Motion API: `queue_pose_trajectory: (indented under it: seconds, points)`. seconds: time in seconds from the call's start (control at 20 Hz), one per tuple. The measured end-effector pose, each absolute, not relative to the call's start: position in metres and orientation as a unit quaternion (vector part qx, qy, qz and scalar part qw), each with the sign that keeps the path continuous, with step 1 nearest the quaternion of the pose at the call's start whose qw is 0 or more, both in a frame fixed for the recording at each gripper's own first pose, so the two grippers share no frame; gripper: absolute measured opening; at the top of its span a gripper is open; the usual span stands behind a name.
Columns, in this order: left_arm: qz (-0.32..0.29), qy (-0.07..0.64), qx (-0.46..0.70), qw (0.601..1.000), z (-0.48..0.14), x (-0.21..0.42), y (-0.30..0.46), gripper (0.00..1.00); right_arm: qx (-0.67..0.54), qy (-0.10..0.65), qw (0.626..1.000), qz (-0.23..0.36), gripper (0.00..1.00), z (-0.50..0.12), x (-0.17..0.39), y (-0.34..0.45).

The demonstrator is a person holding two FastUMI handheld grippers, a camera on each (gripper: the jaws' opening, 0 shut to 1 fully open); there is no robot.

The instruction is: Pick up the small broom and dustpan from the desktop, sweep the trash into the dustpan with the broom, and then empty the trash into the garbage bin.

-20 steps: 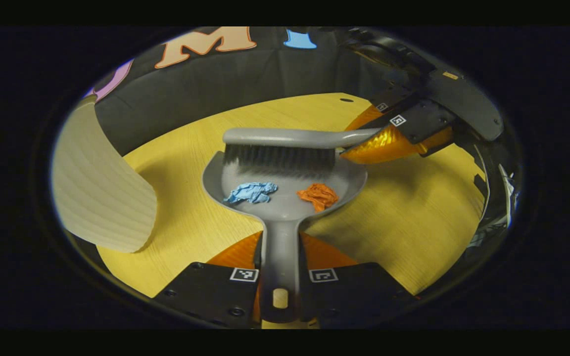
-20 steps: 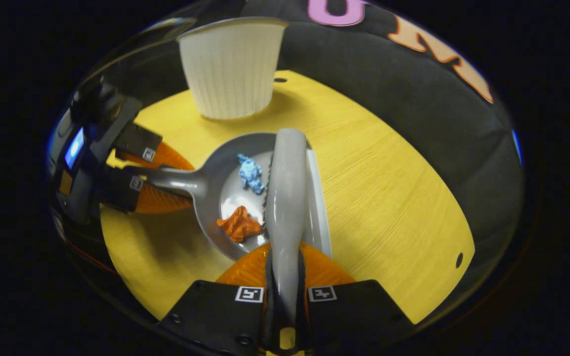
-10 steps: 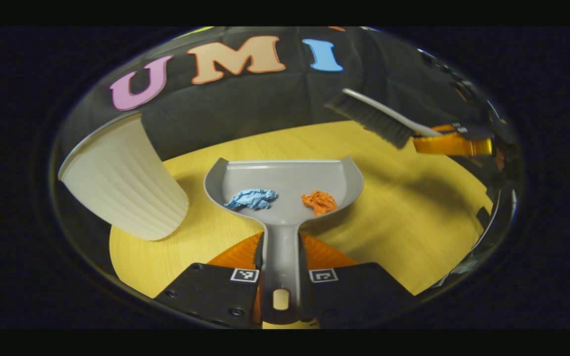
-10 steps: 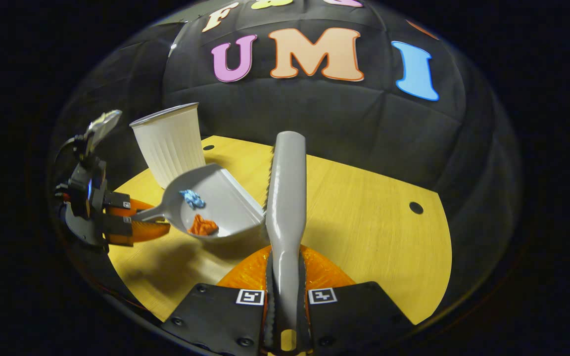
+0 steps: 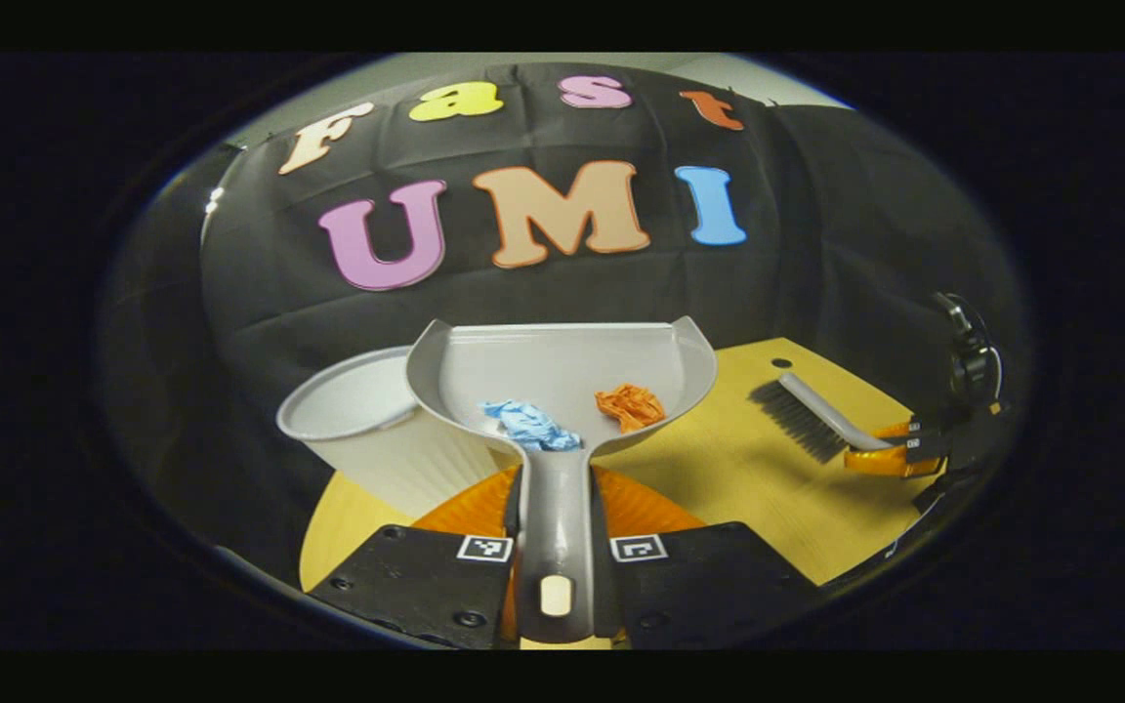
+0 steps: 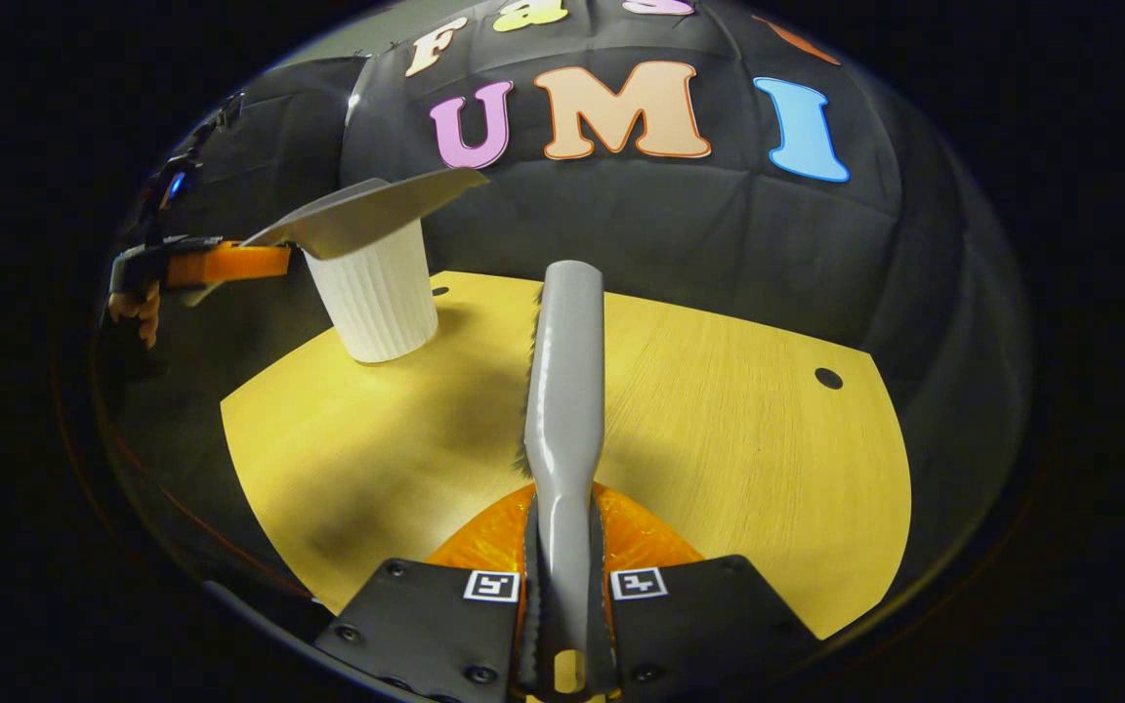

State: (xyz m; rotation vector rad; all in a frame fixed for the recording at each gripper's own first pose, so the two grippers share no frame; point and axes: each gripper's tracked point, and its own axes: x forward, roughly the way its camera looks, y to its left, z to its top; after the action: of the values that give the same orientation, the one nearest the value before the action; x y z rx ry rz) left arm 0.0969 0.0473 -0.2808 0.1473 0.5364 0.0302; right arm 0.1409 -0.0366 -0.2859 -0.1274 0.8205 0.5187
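In the left gripper view, the dustpan (image 5: 562, 366) is covering the right part of the garbage bin (image 5: 367, 430). In the right gripper view, the dustpan's underside (image 6: 367, 217) is hiding the bin's mouth and the trash, and the broom (image 6: 565, 391) is showing only bristle tips.
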Motion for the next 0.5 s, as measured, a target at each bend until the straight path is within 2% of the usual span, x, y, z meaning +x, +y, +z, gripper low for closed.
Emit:
queue_pose_trajectory:
  seconds: [0.2,0.5]
  points:
    - [0.079,0.263,0.091,0.957,-0.243,0.112,0.142,0.21,-0.049,0.403,0.879,0.250,0.19,-0.295,0.147,-0.018]
    - [0.144,0.305,0.214,0.917,-0.247,0.119,0.254,0.22,-0.046,0.419,0.873,0.246,0.19,-0.309,0.148,-0.003]
